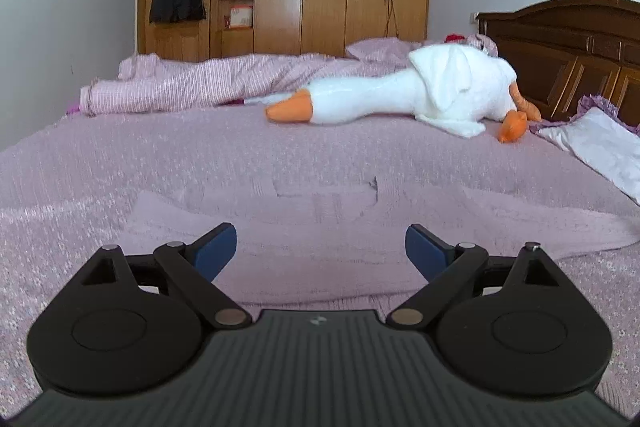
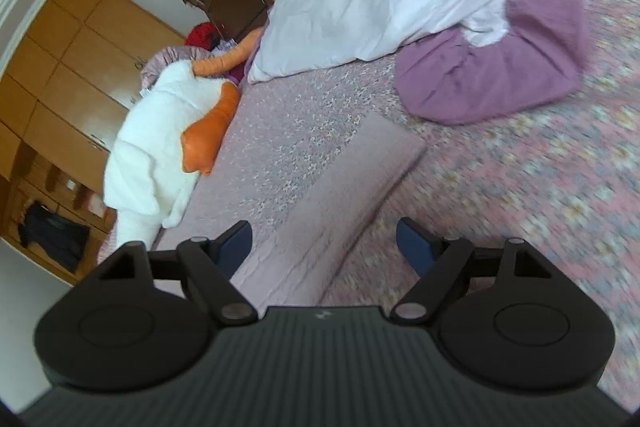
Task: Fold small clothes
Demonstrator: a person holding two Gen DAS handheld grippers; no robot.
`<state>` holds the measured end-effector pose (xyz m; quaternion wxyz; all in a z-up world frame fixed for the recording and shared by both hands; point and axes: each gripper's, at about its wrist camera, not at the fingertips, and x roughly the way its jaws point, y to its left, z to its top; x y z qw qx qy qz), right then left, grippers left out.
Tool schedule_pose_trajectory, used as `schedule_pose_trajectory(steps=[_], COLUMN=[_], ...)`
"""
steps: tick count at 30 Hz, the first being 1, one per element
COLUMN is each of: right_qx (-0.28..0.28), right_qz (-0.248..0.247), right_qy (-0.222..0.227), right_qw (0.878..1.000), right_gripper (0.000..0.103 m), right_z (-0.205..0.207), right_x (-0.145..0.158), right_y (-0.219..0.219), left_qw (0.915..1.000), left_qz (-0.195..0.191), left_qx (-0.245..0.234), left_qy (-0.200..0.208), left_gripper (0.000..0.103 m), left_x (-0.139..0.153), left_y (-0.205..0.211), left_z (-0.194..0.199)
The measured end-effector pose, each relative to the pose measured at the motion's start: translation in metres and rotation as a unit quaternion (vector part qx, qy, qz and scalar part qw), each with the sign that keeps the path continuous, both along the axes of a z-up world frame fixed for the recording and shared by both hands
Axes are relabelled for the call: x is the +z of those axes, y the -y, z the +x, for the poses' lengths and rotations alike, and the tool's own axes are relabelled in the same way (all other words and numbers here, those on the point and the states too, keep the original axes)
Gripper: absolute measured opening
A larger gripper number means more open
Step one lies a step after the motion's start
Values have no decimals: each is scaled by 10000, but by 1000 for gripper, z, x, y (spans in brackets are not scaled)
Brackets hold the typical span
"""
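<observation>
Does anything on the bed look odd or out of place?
Nothing damaged or spilled. A plush goose sprawls across the bed behind the garment, and the quilt lies bunched.

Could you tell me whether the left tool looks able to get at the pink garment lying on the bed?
Probably yes: the left tool is open just above the flat pink garment, nothing lying between.
</observation>
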<state>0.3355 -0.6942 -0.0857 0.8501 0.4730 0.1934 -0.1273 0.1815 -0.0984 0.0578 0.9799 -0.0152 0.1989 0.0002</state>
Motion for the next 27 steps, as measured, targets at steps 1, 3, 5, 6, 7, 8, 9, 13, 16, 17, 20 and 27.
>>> schedule_pose_trajectory(steps=[1,3,5,6,7,8,9,13,16,17,20,27], right_qx=[10,15,-99,-154,-233,-287,-370,-513,-510,-499,-473,-743], right_qz=[4,19,-2,-78,-161,-229,-273,-61,270,377,457,293], right_qy=[-5,10,5,1,50,90,185,828,1269,1358,1461,1058], right_qw=[10000,10000,10000,9999,9996,9993,9988,9952,9902,9888,9871,9912], right_gripper=[81,81,80,79,77,70,61,44,43,43,41,12], right_z=[8,20,27,31,35,38,39,22,9,7,4,8], right_x=[0,-2,0,0,-2,-3,-6,-24,-32,-34,-36,-35], right_y=[5,17,21,21,21,22,23,31,38,40,42,38], left_qw=[10000,10000,10000,9999,9999,9999,9999,9999,9994,9989,9968,9964], left_qz=[5,-2,-32,-26,-3,23,36,-39,-223,-309,-557,-579], left_qx=[-3,-29,-67,-66,-55,-51,-40,44,159,205,293,349], left_qy=[2,-42,-59,-82,-106,-117,-122,-126,-232,-292,-487,-509], left_gripper=[95,95,95,95,96,96,96,96,96,96,96,96], left_x=[2,5,7,7,7,7,6,5,-2,-5,-12,-13], left_y=[0,-2,-2,-2,-2,-3,-4,-14,-22,-25,-31,-36], left_z=[0,0,0,1,2,3,3,2,4,4,6,8])
